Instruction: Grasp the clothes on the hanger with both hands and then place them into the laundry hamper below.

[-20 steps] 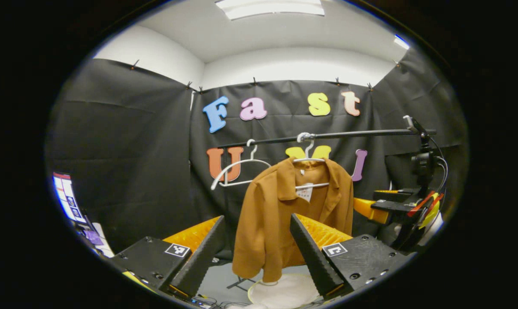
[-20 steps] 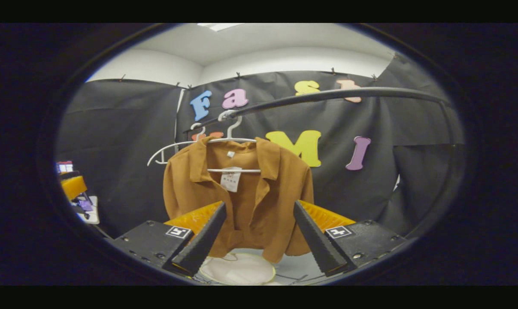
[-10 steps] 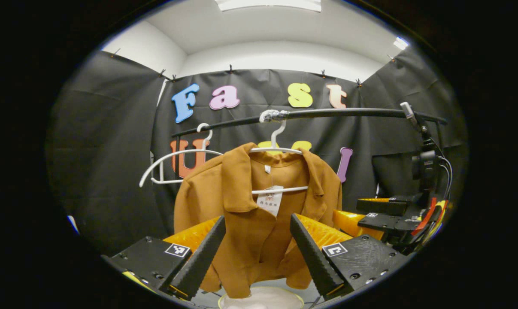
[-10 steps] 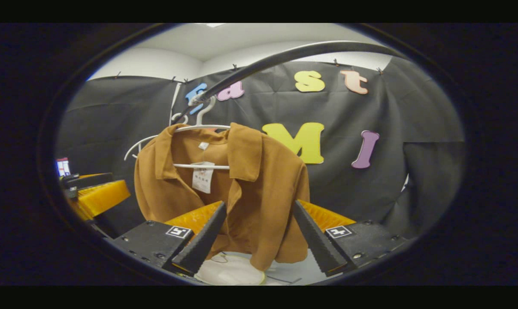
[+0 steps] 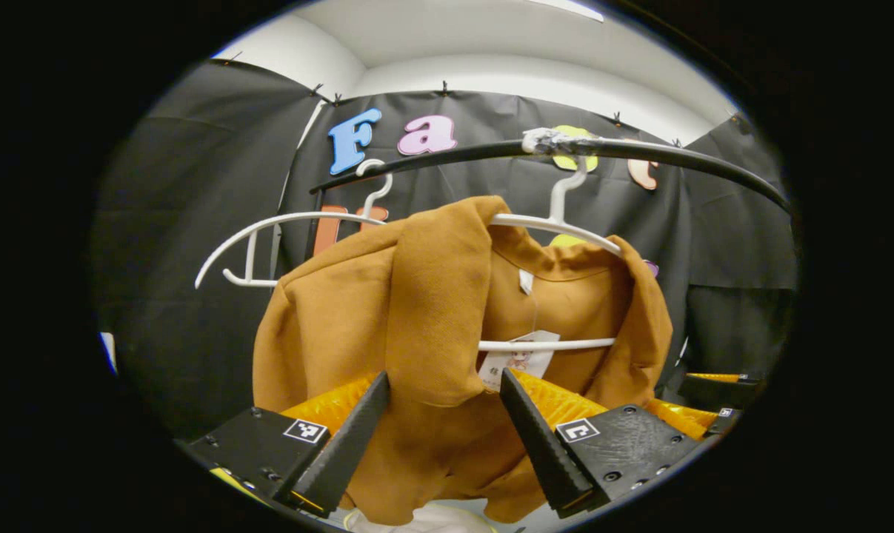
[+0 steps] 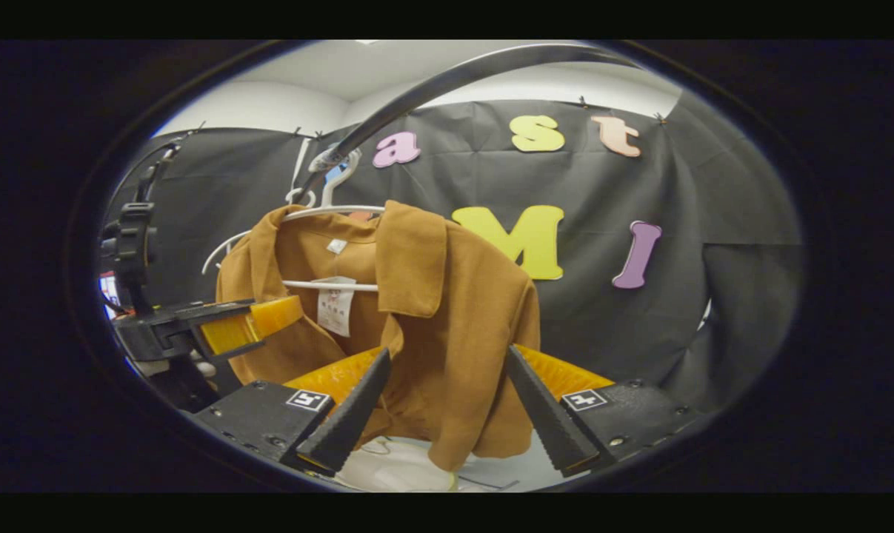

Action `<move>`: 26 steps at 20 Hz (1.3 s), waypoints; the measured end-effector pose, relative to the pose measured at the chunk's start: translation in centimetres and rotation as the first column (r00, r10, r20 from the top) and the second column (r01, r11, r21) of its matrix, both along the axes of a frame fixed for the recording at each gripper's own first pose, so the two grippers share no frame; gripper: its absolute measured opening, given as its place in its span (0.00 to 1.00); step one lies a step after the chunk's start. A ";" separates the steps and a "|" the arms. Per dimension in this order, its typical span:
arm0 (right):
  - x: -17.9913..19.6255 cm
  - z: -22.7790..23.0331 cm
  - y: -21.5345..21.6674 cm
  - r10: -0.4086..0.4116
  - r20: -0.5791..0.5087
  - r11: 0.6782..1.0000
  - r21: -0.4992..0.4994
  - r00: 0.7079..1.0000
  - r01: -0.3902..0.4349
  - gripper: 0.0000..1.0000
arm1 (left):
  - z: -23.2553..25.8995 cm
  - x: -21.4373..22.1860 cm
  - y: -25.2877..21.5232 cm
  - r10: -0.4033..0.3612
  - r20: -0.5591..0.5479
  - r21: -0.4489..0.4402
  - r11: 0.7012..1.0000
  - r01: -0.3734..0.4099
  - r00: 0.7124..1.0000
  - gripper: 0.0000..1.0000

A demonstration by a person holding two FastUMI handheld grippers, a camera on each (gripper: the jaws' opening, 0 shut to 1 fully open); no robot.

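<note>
A brown jacket [image 5: 432,296] hangs on a white hanger [image 5: 558,222] from a black rail [image 5: 661,154]. My left gripper [image 5: 444,376] is open, and its fingertips flank the lower edge of the jacket's near collar flap. In the right gripper view the jacket [image 6: 461,311] fills the middle. My right gripper [image 6: 448,352] is open, with the jacket's front panel hanging between its fingertips. The left gripper [image 6: 217,329] shows at the left, close to the jacket's other side. The white laundry hamper [image 6: 398,468] lies below the jacket, mostly hidden.
An empty white hanger [image 5: 269,226] hangs on the rail to the left of the jacket. The rail [image 6: 432,83] arcs overhead in the right gripper view. Part of the right gripper [image 5: 702,385] sits low at the right edge, beside the jacket.
Both grippers have moved in towards the jacket, which now looks much larger. The left gripper has come up beside the jacket in the right gripper view. Both stay open.
</note>
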State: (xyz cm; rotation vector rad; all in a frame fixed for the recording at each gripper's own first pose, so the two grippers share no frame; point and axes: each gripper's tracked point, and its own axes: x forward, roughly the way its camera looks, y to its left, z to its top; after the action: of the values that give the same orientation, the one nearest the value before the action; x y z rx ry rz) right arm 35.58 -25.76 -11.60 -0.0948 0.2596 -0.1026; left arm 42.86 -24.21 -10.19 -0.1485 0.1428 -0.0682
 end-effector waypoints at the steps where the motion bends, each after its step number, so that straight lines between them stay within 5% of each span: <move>1: 0.4 -0.1 0.2 0.006 -0.001 1.000 0.007 1.000 -0.006 1.00 | -0.2 0.3 0.3 0.010 -0.003 0.002 1.000 -0.010 1.000 1.00; 9: 2.7 -0.4 1.9 0.028 -0.002 0.999 0.044 1.000 -0.028 0.99 | -0.2 1.1 -1.2 0.026 -0.024 -0.006 1.000 -0.027 0.999 1.00; 15: 2.5 -0.1 1.4 0.026 -0.001 0.998 0.054 1.000 -0.026 0.98 | -0.2 0.6 -3.1 -0.024 -0.073 -0.163 0.987 0.012 0.997 1.00; 26: 3.1 0.0 1.1 0.009 0.017 0.999 0.051 1.000 -0.009 0.99 | -2.3 -0.1 4.3 0.161 -0.087 0.061 0.986 -0.156 0.983 0.99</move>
State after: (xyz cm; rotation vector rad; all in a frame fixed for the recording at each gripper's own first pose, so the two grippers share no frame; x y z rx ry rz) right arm 38.63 -24.68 -11.61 -0.0444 0.2451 -0.0877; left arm 42.74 -19.88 -12.46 -0.1091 0.2233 0.1016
